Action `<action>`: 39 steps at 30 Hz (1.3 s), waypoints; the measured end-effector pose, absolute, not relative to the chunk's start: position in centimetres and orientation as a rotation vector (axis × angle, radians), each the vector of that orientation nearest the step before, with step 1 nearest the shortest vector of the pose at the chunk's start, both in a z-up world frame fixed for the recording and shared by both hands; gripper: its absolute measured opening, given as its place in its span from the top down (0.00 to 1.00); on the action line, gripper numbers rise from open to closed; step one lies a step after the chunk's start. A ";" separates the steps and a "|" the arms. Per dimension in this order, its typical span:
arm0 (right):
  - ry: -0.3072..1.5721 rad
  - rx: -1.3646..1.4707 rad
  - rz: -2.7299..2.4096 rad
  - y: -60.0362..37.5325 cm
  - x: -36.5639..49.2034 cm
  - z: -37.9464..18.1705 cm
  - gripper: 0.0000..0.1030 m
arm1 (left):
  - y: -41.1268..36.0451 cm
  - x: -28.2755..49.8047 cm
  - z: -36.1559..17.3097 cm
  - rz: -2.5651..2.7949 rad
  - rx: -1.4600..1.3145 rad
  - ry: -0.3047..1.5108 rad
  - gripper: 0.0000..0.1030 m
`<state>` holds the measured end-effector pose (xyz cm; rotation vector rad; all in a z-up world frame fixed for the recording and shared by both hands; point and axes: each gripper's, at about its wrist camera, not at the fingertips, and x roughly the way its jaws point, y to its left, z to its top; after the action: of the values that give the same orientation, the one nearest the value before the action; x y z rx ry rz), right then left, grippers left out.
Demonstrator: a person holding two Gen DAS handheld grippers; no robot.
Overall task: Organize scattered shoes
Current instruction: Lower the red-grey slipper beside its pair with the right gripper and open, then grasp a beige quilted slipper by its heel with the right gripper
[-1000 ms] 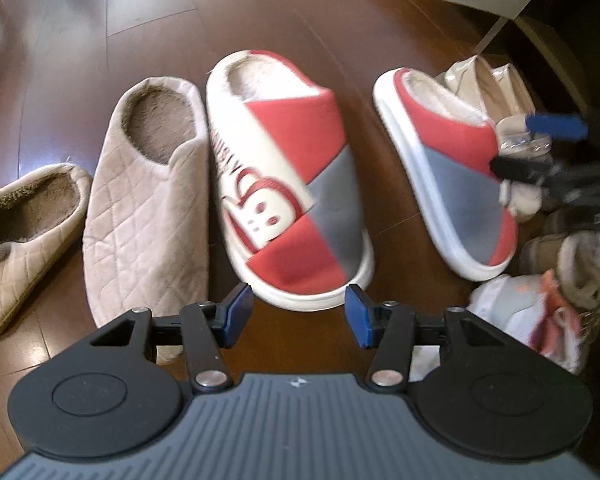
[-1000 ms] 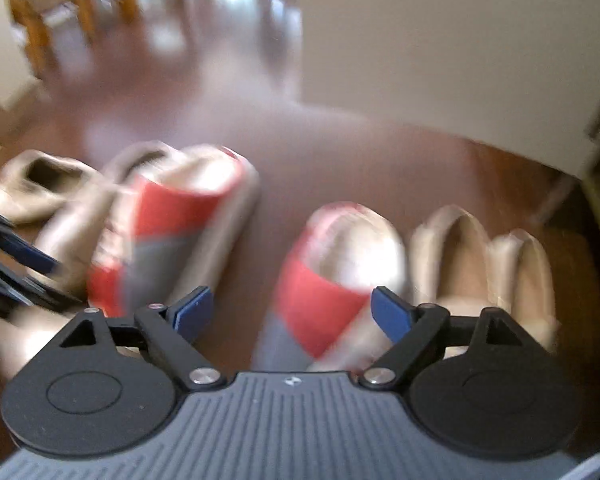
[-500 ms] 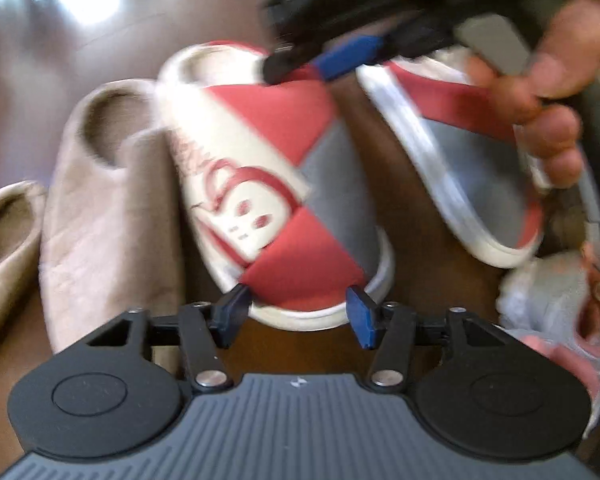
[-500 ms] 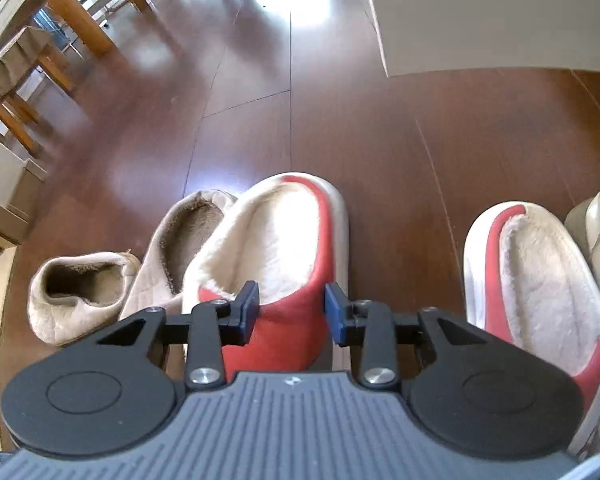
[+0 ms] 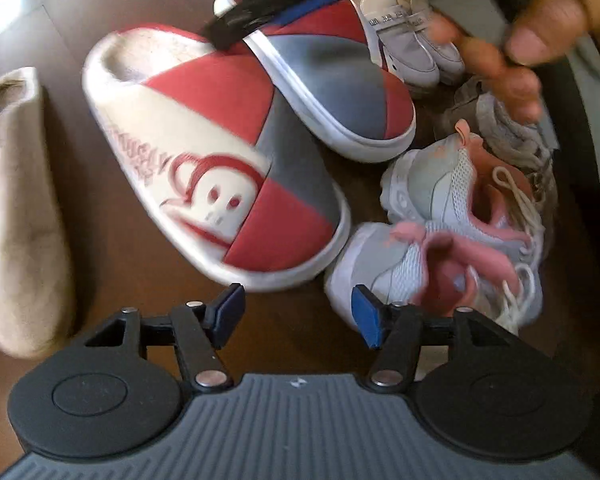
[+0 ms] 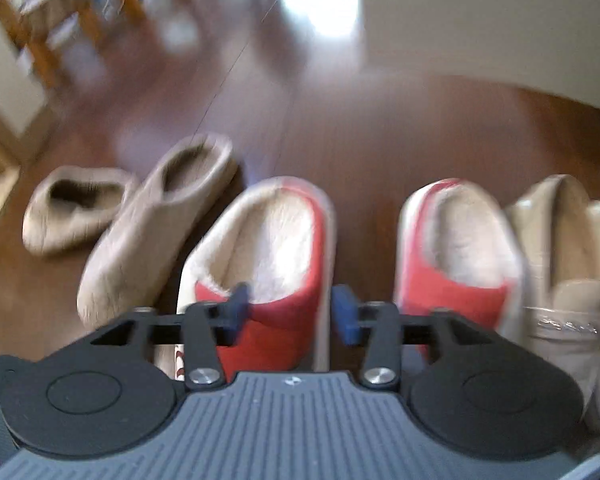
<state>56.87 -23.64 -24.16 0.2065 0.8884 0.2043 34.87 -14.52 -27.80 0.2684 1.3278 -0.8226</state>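
A red, white and grey slipper with a monkey face [image 5: 220, 160] lies on the wood floor just beyond my left gripper [image 5: 296, 314], which is open with nothing in it. Its mate [image 5: 332, 80] lies to the right, the toes touching. In the right wrist view my right gripper [image 6: 290, 312] is shut on the monkey slipper [image 6: 276, 236]: one finger sits inside the red upper, the other outside the right wall. The mate [image 6: 456, 248] lies to the right. That gripper's black fingers [image 5: 236, 28] and a hand [image 5: 540, 40] show at the top of the left wrist view.
Two beige slippers [image 6: 160, 220] [image 6: 76, 208] lie on the left. A pair of grey and pink sneakers [image 5: 440, 220] crowds the floor on the right, with small white strap shoes [image 5: 408, 32] behind. Cream shoes [image 6: 560, 248] sit far right. Wooden chair legs [image 6: 40, 44] stand far off.
My right gripper came down over the monkey slipper and closed on its upper. The slipper now lies against its mate. My left gripper has swung right, bringing the sneakers into view.
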 end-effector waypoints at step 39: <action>0.952 0.151 0.112 -25.3 45.2 -22.3 0.18 | -8.0 42.2 -19.7 -0.393 0.156 1.045 0.39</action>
<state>45.19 -25.27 -22.34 0.1509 0.9516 0.1123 42.20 -8.02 -19.67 0.1562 1.0448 -0.3926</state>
